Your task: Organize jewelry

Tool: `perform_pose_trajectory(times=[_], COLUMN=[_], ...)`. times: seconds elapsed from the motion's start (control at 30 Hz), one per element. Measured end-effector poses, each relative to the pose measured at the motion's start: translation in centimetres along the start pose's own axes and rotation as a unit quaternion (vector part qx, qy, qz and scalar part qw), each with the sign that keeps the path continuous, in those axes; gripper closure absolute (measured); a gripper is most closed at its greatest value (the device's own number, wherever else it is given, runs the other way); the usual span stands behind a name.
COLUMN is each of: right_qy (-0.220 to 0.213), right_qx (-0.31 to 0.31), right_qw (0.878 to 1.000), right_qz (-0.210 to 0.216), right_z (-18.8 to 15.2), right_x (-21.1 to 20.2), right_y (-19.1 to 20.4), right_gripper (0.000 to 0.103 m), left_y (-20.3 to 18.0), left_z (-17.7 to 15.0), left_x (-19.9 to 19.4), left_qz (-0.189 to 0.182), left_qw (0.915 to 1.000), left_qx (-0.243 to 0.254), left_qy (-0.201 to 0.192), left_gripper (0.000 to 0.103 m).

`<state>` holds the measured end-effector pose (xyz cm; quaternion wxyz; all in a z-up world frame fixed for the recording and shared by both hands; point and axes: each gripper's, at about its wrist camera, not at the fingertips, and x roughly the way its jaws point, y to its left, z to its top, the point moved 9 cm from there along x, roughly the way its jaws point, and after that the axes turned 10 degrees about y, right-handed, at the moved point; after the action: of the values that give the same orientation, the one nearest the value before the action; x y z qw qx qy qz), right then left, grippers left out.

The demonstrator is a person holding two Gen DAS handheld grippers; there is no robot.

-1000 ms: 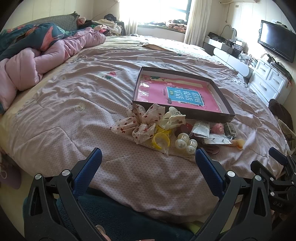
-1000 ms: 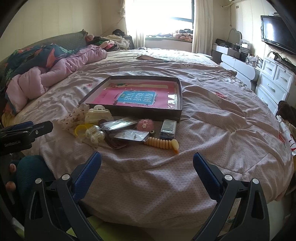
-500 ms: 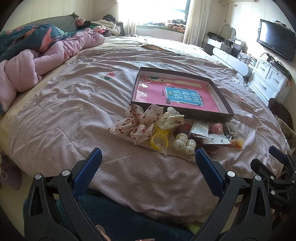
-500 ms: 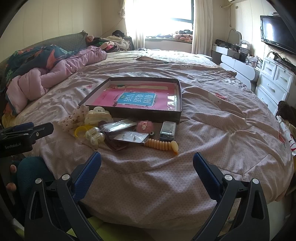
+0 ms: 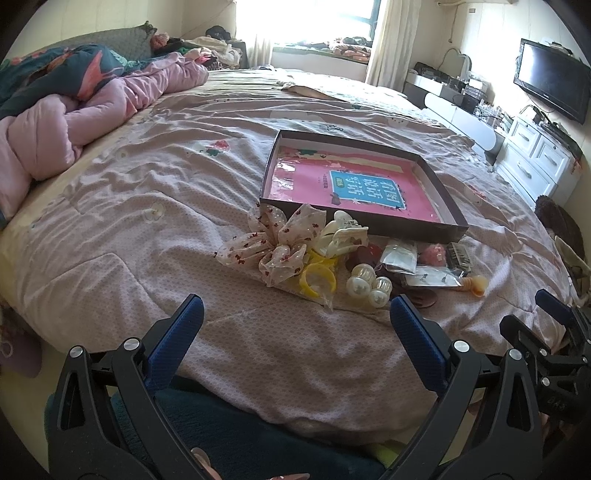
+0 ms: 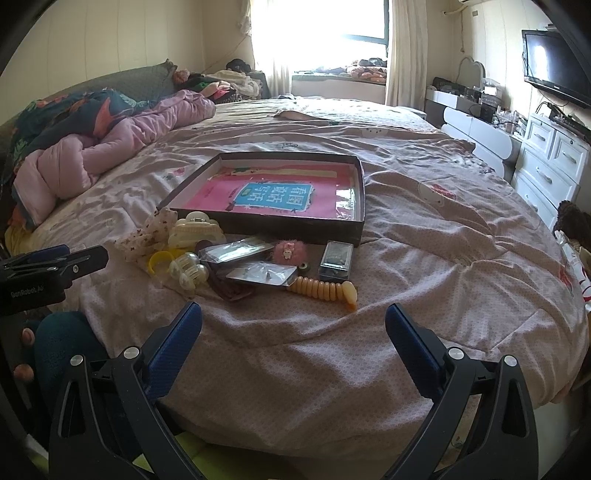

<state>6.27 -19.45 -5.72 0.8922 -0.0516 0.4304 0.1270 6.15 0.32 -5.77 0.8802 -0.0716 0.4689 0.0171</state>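
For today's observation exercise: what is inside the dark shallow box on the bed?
The dark shallow box holds a pink sheet or book with a blue label lying flat. No jewelry is inside. What lies under the sheet is covered.

Sunlight poured through the far window [image 6: 328, 33], flanked by a pale curtain [image 6: 406, 51]. A wide bed [image 6: 424, 229] filled the room, a pink quilt [image 6: 110, 151] bunched at far left. At right, white drawers [image 6: 550, 158] stood under a wall-mounted television [image 5: 550, 88].
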Motion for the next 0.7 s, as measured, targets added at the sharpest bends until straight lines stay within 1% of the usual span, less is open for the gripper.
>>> perform_pose_trajectory(times=[0.17,0.43,0.57,0.7], right_qy=[0.003,0.018,0.023,0.026], right_qx=[-0.007,-0.023,-0.022,-0.019], right_qw=[1.000,0.999,0.999,0.999], right_qz=[0.006,0.013,0.017,0.016], right_z=[0.3,0.8,1.3,2.1], right_x=[0.4,2.3,3.3,4.3], right_y=[-0.1,0.4,0.2,-0.4], right_gripper=[0.006,0.006,0.006,0.006], left_y=[0.4,3.0,4.4,5.2], left_z=[0.0,0.3,0.7,1.1], left_x=[0.6,1.1,1.5,2.2], left_qz=[-0.001,0.007,0.018,0.031], left_qw=[1.0000,0.9994,0.9989,0.9986], left_qx=[-0.009,-0.034,-0.043,-0.040], left_qy=[0.004,0.007,0.010,0.016], left_gripper=[0.010,0.010,0.010,0.010])
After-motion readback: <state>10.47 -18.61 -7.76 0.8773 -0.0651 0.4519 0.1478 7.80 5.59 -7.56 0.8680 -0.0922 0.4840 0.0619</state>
